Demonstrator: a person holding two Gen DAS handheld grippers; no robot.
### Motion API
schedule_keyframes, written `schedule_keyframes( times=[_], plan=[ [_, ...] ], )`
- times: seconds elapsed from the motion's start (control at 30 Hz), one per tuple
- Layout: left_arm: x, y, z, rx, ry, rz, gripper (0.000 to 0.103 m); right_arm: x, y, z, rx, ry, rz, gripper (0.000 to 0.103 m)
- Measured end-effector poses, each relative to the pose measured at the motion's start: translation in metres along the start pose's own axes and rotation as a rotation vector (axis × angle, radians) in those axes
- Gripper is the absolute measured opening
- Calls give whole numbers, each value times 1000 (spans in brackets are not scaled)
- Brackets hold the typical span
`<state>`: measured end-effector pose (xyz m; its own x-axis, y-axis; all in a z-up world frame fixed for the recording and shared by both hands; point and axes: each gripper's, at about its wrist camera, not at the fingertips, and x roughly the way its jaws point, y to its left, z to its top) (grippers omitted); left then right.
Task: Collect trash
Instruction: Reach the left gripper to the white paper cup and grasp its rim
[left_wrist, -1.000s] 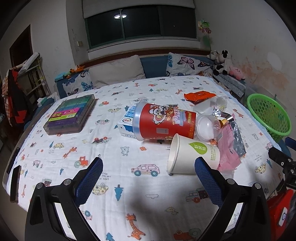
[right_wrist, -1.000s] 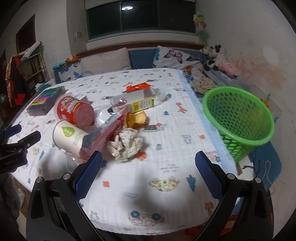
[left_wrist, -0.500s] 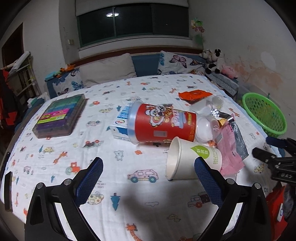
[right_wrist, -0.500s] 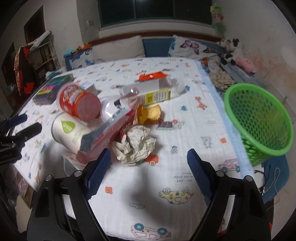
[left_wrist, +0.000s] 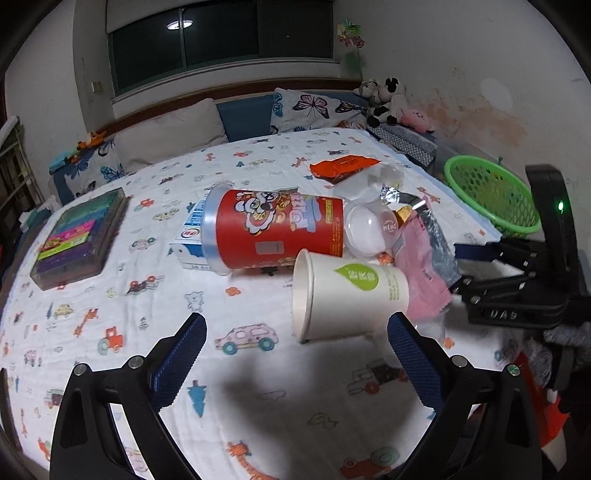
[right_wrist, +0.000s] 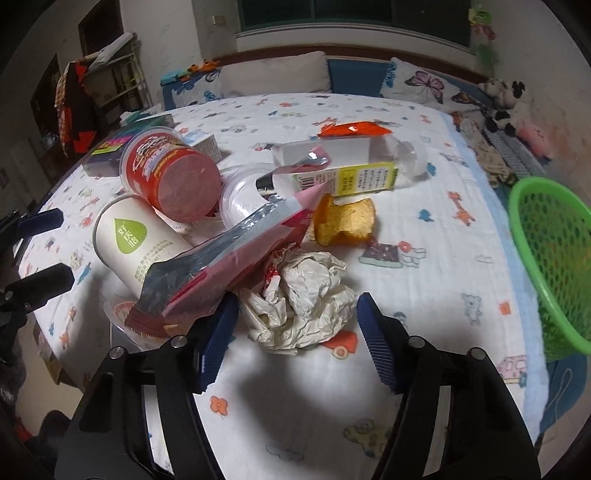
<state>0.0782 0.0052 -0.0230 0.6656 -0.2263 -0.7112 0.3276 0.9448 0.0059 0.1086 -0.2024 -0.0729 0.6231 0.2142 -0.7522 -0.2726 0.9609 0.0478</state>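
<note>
Trash heap at centre of my right wrist view, on patterned bedsheet (right_wrist: 424, 206). My right gripper (right_wrist: 295, 325) lower centre, jaws closing around crumpled paper ball (right_wrist: 310, 295), blue pads flanking it, not yet pressing. Pink wrapper (right_wrist: 236, 254) left of ball, leaning on paper cup (right_wrist: 136, 243). Red can (right_wrist: 170, 177) upper left. Green basket (right_wrist: 554, 258) at right edge. My left gripper (left_wrist: 295, 350) wide, empty, just below paper cup.
</note>
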Motion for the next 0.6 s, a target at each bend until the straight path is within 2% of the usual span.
schedule_keyframes(
  times=[0.07, 0.23, 0.3, 0.47, 0.6],
  plan=[
    [4, 2, 5, -18, 7, -27, 95, -3, 0, 0, -5, -11, -1, 61],
    [23, 3, 17, -16, 31, -74, 92, -13, -5, -7, -1, -17, -12, 60],
    [32, 4, 20, -18, 57, -109, 79, -18, -10, -10, 13, -19, -14, 60],
    [47, 12, 20, -79, 105, -238, 69, -37, -26, -17, 43, -32, -44, 60],
    [48, 11, 15, -109, 111, -304, 58, -50, -38, -18, 66, -43, -54, 60]
  ],
)
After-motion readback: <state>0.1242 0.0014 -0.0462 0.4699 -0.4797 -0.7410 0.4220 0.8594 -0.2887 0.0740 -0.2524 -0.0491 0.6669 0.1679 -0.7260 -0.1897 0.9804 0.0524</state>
